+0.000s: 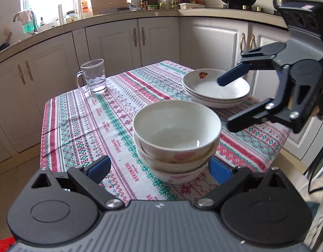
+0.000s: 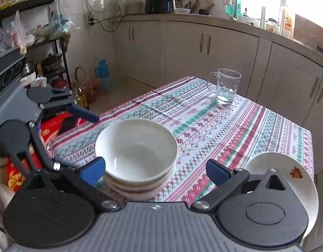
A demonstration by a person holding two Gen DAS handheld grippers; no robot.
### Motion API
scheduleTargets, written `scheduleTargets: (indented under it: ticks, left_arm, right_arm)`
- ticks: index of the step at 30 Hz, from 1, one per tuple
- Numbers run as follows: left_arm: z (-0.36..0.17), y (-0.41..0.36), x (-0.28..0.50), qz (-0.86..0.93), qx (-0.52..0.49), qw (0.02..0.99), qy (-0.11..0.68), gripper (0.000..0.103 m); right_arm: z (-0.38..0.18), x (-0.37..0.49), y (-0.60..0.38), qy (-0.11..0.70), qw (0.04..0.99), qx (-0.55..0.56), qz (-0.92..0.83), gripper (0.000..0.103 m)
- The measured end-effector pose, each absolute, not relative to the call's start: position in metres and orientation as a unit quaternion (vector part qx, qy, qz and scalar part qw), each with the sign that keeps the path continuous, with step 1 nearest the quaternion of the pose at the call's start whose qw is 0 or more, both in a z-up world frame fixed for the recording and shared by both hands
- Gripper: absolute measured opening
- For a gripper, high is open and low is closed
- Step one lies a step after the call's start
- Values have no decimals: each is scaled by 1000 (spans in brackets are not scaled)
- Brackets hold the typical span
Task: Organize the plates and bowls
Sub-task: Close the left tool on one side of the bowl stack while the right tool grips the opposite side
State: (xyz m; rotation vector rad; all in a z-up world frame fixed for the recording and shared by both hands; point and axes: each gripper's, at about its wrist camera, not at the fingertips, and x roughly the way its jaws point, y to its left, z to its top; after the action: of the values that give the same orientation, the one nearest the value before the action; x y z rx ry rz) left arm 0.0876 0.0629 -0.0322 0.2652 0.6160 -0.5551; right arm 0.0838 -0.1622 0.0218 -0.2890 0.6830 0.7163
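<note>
Three white bowls [image 1: 176, 134] with pink flowers are stacked on the striped tablecloth [image 1: 84, 126]. My left gripper [image 1: 159, 170] is open, its blue pads on either side of the stack's base, the right pad close to the lowest bowl. Behind them, a stack of shallow white plates [image 1: 214, 88] with a red flower motif sits near the table's right edge. My right gripper [image 1: 224, 105] hangs open over the near right side of the plates, holding nothing. In the right wrist view, the right gripper [image 2: 155, 172] stands wide open, with the bowls [image 2: 136, 153] just ahead and the plates [image 2: 287, 168] at lower right.
A glass mug [image 1: 93, 76] holding a little water stands near the table's far left corner, also seen as the mug [image 2: 225, 86]. White kitchen cabinets [image 1: 157, 40] ring the table. Beyond the table edge lie a red box [image 2: 54, 126], a basket and bottles on the floor.
</note>
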Motion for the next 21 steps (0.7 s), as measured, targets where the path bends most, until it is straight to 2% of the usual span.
scheduleTargets:
  ticks: [21]
  left_arm:
    - [-74,64,129,-353,185,854,335,96]
  right_arm:
    - [-41,97,-134,361,830,-236,355,103]
